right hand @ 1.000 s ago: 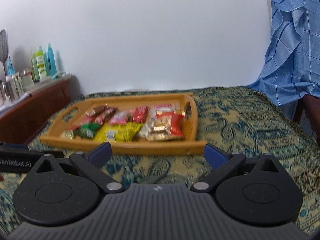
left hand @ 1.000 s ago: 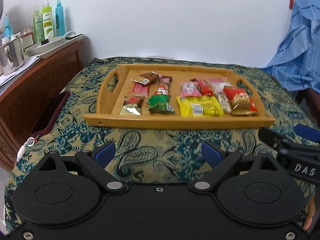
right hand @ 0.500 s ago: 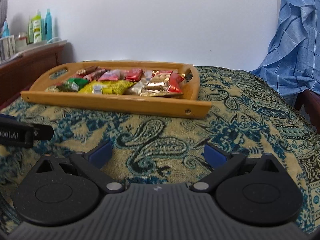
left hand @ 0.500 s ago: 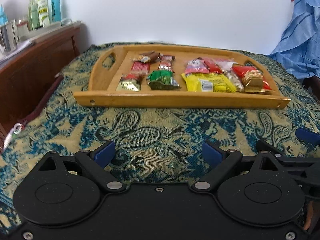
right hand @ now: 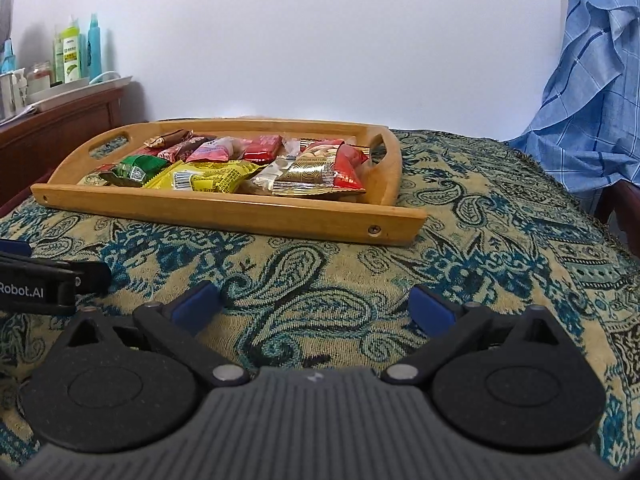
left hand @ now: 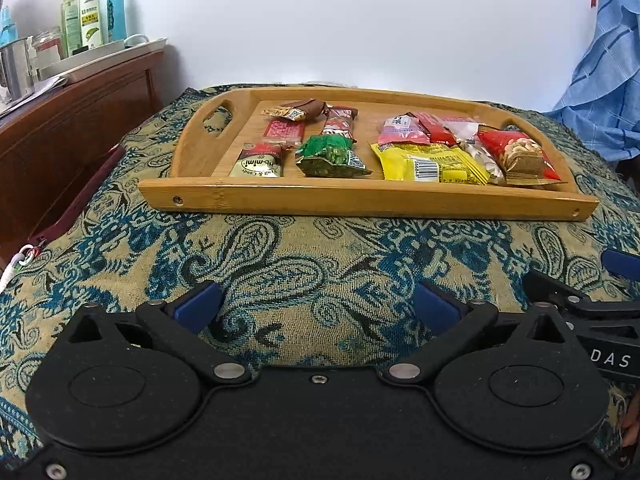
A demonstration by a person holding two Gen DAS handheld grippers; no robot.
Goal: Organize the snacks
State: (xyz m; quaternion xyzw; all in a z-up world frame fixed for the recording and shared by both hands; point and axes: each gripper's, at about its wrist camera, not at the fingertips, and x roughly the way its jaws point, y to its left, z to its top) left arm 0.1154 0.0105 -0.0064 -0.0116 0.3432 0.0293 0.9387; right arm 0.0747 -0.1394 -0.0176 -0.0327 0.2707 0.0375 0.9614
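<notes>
A wooden tray (left hand: 360,200) with cut-out handles lies on a paisley-covered table and holds several snack packets: a green pea bag (left hand: 332,158), a yellow packet (left hand: 428,162), a red nut bag (left hand: 516,156) and a gold candy bar (left hand: 258,164). The tray also shows in the right wrist view (right hand: 224,216). My left gripper (left hand: 318,306) is open and empty, low over the cloth in front of the tray. My right gripper (right hand: 314,304) is open and empty, in front of the tray's right end.
A dark wooden cabinet (left hand: 72,108) stands at the left, carrying bottles (left hand: 90,12) and a metal tray. A blue checked cloth (right hand: 592,92) hangs at the right. The paisley cloth (left hand: 312,256) spreads between grippers and tray.
Both grippers dropped low towards the cloth, then rose slightly. The tray and snacks have not moved. Both jaws stay open.
</notes>
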